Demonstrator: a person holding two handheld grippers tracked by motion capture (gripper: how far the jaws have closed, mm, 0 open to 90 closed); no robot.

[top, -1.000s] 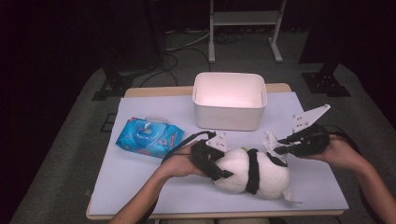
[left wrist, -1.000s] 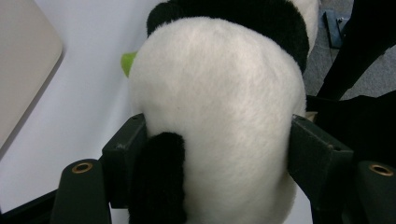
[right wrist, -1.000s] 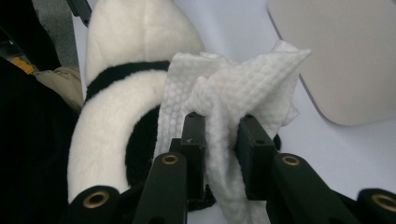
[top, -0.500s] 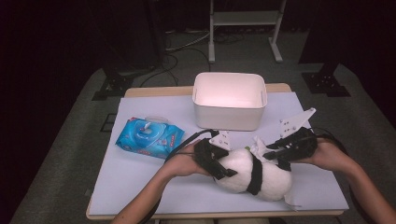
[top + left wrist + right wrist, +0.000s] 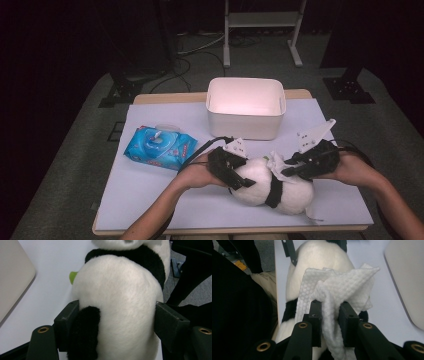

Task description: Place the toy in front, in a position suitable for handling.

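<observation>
Right tool (image 5: pixel 289 171) slid leftward, clamping wipe (image 5: pixel 337 290) (against panda (image 5: pixel 272 185)).

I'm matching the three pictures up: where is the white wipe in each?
High view: the white wipe lies on the plush panda, right of centre, at the right gripper.
Left gripper view: not in it.
Right gripper view: centre, pinched between the jaws.
Shared landmark: the panda.
</observation>
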